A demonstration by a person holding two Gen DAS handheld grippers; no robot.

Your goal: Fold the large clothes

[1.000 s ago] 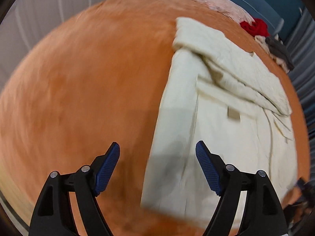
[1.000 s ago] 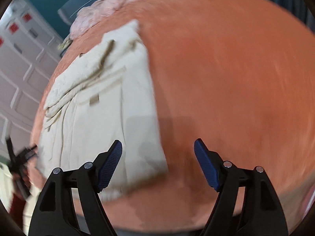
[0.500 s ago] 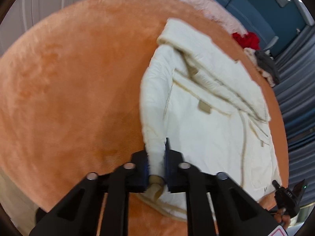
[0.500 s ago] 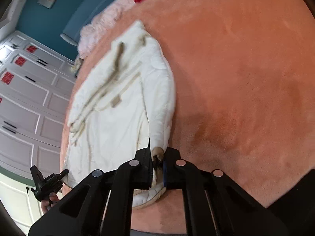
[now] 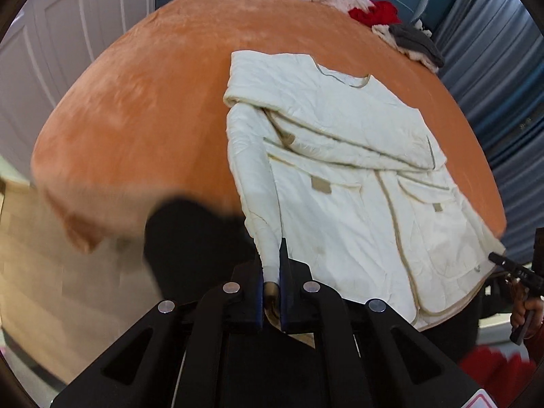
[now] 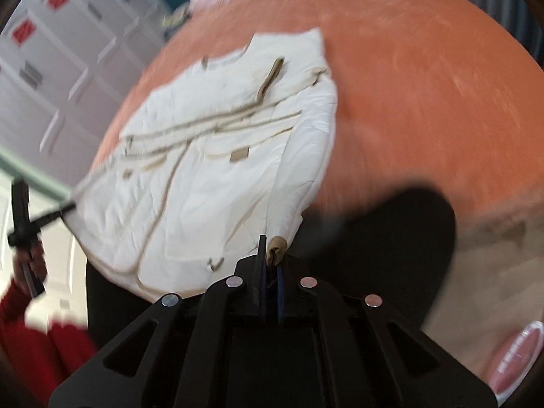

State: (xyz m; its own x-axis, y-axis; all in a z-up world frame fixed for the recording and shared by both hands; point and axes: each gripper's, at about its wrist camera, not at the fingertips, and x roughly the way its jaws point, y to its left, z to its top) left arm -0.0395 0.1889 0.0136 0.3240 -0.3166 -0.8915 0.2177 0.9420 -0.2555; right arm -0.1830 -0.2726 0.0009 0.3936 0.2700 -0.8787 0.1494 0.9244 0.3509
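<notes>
- The cream jacket (image 5: 343, 183) lies on the orange bed (image 5: 142, 108), its near hem lifted off the edge.
- Left tool (image 5: 272, 272) is closed on the left hem corner.
- Right tool (image 6: 270, 265) is closed on the right hem corner.

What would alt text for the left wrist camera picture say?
The left gripper is shut on the tan-edged hem of a cream quilted jacket, lifting it from an orange blanket. Red and grey clothes lie piled at the far edge.
</notes>
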